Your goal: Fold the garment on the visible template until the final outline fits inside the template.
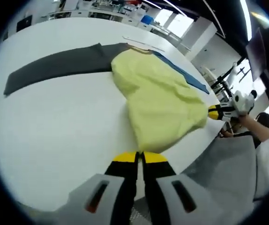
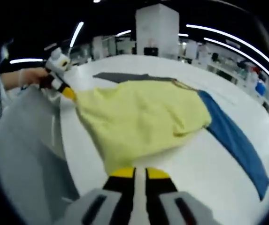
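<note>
**Both claws clamped on the near edge of a yellow garment**

The left claw (image 1: pixel 139 158) had its yellow-tipped jaws pressed together on the edge of the yellow garment (image 1: pixel 160 101), at a corner nearest its camera. The right claw (image 2: pixel 140 174) was likewise closed on the garment (image 2: pixel 141 122), its jaws meeting at another corner of the same near edge. Each claw also appeared in the other's view: the right claw (image 1: pixel 217 112) gripped the cloth at the right of the left gripper view, held by a person's hand (image 1: pixel 243 102), and the left claw (image 2: pixel 67 92) pinched the cloth at the left of the right gripper view.

The garment lay spread on the white surface (image 1: pixel 59 122), stretching away from both claws, rumpled and slightly lifted along the held edge. Beneath and beyond it lay flat cloth strips: a dark grey strip (image 1: pixel 59 65) ran off to the left in the left gripper view, and a blue strip (image 1: pixel 186 75) ran along the garment's far right side. In the right gripper view the blue strip (image 2: pixel 235 138) extended to the right from under the garment, and the grey strip (image 2: pixel 125 77) showed beyond it. The garment overlapped the meeting of the two strips.

A grey cloth (image 2: pixel 26 140) hung off the surface's near edge. No readable writing or brand showed on anything.
</note>
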A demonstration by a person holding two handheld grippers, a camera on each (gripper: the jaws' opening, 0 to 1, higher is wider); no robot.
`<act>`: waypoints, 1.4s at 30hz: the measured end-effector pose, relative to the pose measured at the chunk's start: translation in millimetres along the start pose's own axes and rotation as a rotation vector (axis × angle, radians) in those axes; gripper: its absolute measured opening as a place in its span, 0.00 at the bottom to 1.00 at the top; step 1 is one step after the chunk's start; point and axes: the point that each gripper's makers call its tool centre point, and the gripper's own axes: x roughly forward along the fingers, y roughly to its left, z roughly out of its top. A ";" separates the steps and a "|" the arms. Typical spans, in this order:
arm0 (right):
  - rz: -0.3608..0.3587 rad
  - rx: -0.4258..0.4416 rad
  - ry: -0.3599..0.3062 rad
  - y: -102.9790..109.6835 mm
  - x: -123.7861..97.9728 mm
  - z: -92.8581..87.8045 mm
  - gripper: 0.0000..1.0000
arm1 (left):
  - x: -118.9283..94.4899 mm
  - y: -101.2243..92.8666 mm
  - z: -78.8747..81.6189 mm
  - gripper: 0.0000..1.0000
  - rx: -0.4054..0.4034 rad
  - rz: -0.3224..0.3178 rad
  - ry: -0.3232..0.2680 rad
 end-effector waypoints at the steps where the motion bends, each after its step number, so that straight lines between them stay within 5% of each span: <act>1: -0.002 0.000 -0.008 -1.4 0.9 3.2 0.02 | -0.1 0.1 0.2 0.00 0.001 0.000 -0.001; 12: 0.018 -0.065 -0.079 -4.6 20.7 60.8 0.00 | -14.5 14.5 37.9 0.00 0.027 0.032 -0.075; 19: 0.046 -0.100 -0.074 -0.1 43.0 76.6 0.00 | -12.6 17.3 52.1 0.00 0.050 0.041 -0.085; 26: 0.044 -0.066 -0.091 -3.1 37.3 79.5 0.00 | -9.8 22.4 48.3 0.00 0.043 0.047 -0.076; 31: 0.035 -0.015 -0.088 -10.6 19.9 65.2 0.07 | -8.4 23.7 43.2 0.00 0.035 0.048 -0.068; 42: 0.140 0.094 -0.056 25.8 7.0 28.2 0.29 | -8.0 24.0 40.6 0.00 0.035 0.049 -0.058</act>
